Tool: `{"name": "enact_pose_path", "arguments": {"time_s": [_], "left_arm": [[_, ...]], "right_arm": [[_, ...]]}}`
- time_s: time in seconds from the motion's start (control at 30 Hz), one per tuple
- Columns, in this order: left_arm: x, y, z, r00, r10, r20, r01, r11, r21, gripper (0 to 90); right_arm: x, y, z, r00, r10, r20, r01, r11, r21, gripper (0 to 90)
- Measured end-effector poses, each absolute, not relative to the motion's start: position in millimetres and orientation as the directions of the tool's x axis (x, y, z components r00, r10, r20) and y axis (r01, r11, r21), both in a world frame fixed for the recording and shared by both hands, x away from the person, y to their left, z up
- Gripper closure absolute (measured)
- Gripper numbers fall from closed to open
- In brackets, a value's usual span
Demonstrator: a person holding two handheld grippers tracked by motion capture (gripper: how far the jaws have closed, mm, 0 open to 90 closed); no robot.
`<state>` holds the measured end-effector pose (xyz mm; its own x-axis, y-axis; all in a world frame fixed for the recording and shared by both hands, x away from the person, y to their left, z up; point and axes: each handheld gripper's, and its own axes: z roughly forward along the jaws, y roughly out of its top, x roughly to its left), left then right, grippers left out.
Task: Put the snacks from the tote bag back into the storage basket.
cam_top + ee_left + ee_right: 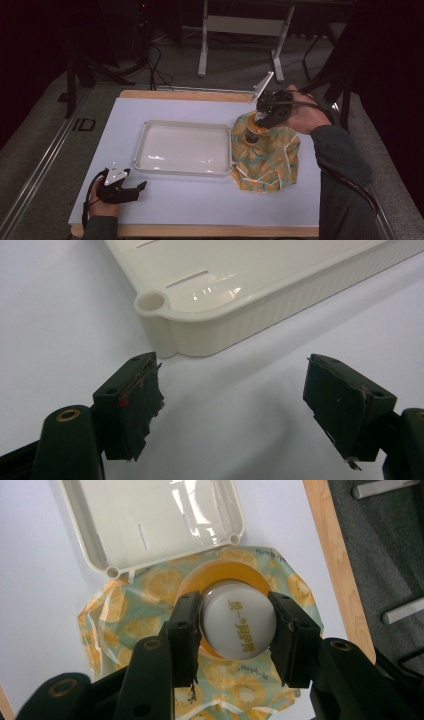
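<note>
A shallow cream plastic tray [184,150] lies mid-surface [165,202]; touching its right edge lies a lemon-printed plastic bag [267,160], an orange white-capped bottle [239,621] inside.

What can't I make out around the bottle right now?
- Bottle body: right gripper view, hidden under its white cap and the right gripper; high view, wrapped by the lemon-print bag.
- Cap lettering: too small to read.
- Tray far end: left gripper view, cut off by the frame edge.
</note>
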<state>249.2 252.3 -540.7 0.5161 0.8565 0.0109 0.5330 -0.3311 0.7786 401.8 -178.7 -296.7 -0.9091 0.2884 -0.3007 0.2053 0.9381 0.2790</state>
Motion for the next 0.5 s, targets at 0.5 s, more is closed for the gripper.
{"name": "enact_pose_path", "arguments": {"time_s": [0.5], "left_arm": [[249.1,252.3,-540.7,0.517,0.856,0.009,0.533,-0.330,0.779,23.0]], "right_arm": [[399.7,-164.5,-295.6,-0.914,0.262,-0.309,0.177,0.944,0.277,59.0]]}}
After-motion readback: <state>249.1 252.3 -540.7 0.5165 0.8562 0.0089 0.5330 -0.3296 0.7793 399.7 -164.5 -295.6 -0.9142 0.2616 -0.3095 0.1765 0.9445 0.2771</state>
